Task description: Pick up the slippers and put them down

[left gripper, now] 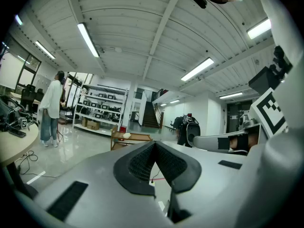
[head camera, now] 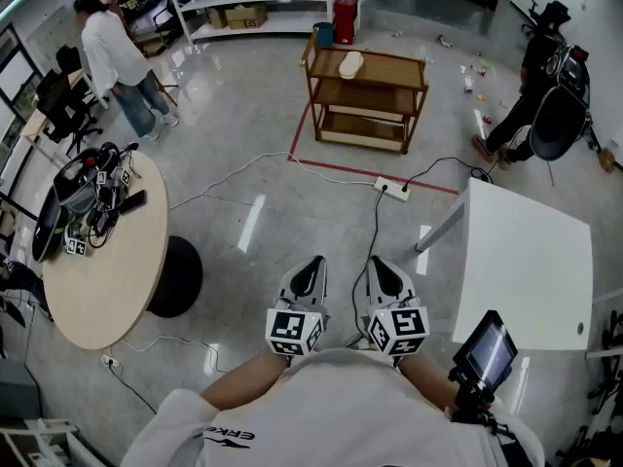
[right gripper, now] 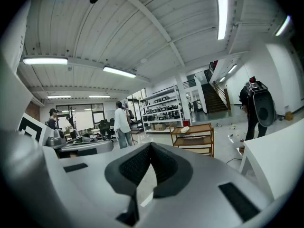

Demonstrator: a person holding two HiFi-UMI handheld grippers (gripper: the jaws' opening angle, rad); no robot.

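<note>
With fingers closed together on nothing, the left gripper (head camera: pixel 311 264) and right gripper (head camera: pixel 381 265) sit near the person's chest, while a pale slipper (head camera: pixel 350 63) lies untouched atop the wooden rack (head camera: pixel 417 74) well across the floor, so pickup looks unstarted.

The pale flat slipper (head camera: pixel 350 63) on top of the brown wooden shelf rack (head camera: pixel 391 67) is too small to tell if it is one or two. The bottom edge cuts off the person's white shirt (head camera: pixel 331 416).
</note>
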